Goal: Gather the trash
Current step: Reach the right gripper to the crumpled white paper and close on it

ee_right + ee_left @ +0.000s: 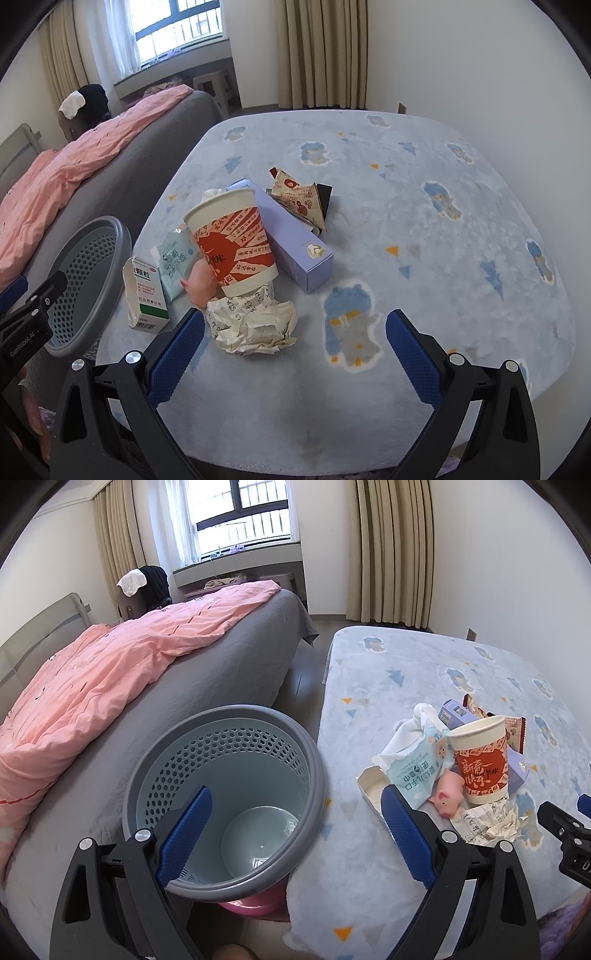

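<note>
A grey perforated trash bin [225, 797] stands between the bed and the table; it also shows in the right wrist view [88, 273]. It looks empty. On the blue blanket-covered table [424, 221] lies a pile of trash: a red and white paper cup [232, 243], crumpled paper [255, 321], a torn medicine box [146, 295], a wipes packet [173, 262], a lilac carton [295, 243], a snack wrapper [299, 199] and a pink pig toy [201, 282]. My left gripper [295, 816] is open and empty over the bin's rim. My right gripper [295, 339] is open and empty just in front of the crumpled paper.
A bed with a grey sheet and pink quilt [110, 672] stands left of the bin. A pink object [255, 904] sits under the bin. Window, curtains [391, 550] and a wall lie beyond the table.
</note>
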A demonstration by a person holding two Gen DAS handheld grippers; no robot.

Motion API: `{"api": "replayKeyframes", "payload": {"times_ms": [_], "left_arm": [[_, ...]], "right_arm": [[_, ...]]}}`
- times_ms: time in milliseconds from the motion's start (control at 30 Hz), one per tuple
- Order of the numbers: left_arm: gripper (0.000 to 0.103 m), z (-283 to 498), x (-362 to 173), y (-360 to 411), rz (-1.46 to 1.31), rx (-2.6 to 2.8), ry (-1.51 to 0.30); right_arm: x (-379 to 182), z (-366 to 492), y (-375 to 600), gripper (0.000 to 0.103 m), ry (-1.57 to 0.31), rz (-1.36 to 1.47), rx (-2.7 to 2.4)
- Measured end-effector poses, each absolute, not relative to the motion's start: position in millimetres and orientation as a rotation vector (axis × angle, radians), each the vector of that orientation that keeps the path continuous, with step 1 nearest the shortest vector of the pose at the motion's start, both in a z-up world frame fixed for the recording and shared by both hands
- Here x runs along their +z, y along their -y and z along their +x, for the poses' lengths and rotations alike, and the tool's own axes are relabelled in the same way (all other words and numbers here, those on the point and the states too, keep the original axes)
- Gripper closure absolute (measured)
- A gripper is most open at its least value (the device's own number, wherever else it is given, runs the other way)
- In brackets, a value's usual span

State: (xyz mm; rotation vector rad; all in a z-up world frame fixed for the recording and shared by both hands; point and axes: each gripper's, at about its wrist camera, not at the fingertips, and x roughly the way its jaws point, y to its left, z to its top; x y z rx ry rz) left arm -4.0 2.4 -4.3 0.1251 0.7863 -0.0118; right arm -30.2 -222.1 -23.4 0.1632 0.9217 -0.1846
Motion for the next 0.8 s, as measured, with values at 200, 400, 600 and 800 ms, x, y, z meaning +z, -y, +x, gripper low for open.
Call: {"api": "replayKeyframes", "payload": {"times_ms": [200, 400, 600, 800], "left_arm": [[0.015, 0.8, -8.0, -5.4, 0.126, -0.001, -0.806], [0.015, 3.8, -9.0, -8.5, 0.124, 0.012, -0.815], [0.015, 8.0, -11.8, -13.8, 0.113, 0.021, -0.836], [0.015, 11.4, -16.1, -14.0, 0.112, 0.017, -0.853]], "right_arm": [[-41.3, -21.9, 215.9, 0.006, -0.966, 0.153, -0.161], [-59.0, -7.8, 204.1, 0.006, -1.000, 0.148, -0.129], [-73.7, 7.2, 194.9, 0.006, -1.021, 0.123, -0.126], [-85.2, 16.9, 189.2, 0.007, -1.038, 0.113, -0.137]]}}
